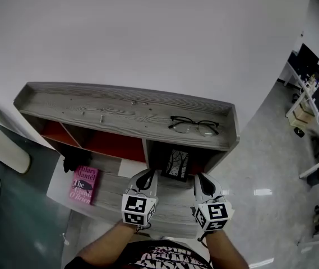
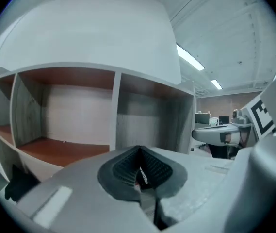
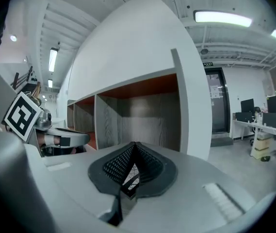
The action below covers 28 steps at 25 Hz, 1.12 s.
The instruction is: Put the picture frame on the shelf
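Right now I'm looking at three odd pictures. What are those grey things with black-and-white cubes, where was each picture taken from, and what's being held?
There is no robot here. A person holds a tool in each hand: the left hand-held gripper and the right hand-held gripper. The patterned cubes are part of them. The head view comes from a camera on the person's head, looking down. The other two come from cameras riding on each gripper, looking along its jaws. Both pairs of jaws are closed on a black picture frame, in front of a grey shelf. Glasses lie on its top, and a pink book lies lower down.
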Motion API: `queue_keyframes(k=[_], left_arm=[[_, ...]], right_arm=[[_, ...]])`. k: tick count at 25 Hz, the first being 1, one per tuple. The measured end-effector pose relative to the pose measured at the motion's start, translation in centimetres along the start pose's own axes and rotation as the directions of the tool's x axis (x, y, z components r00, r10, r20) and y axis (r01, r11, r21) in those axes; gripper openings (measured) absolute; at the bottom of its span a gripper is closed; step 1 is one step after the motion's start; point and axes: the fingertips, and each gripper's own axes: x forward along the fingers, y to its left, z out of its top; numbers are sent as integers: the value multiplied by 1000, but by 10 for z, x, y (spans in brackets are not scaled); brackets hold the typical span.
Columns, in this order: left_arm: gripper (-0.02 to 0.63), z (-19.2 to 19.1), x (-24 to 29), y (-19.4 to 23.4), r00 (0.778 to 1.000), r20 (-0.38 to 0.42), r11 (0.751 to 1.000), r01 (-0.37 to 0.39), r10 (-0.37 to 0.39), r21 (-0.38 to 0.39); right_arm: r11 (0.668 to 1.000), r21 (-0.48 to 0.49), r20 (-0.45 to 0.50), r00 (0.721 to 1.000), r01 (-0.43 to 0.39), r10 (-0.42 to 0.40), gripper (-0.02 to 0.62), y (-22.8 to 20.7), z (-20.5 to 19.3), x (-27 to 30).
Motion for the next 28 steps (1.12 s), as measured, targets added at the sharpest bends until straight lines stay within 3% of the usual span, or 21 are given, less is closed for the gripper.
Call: queue_keyframes(k=[8,14,19,23,28], left_arm=[[0,22,-73,18,993,58,994,-104,102,35],[0,41,-118,32,983,97,979,-168,157,112],[0,54,-143,42,980,140,982,-157,142,103],[0,46,-164,60,984,136,988,-129,118,78],[0,40,-212,86,987,129,989,-107,94,102]], right_arm=[[998,-7,54,997,-56,56,26,12,23,-42],[998,-25,95,994,-55,57,26,25,41,-70],[999,-22,100,994,-37,39,26,45,47,-87],[1000,-17,100,995,-5,7,26,71,48,-101],[999,-2,115,992,44,-44,26,113,44,-126]])
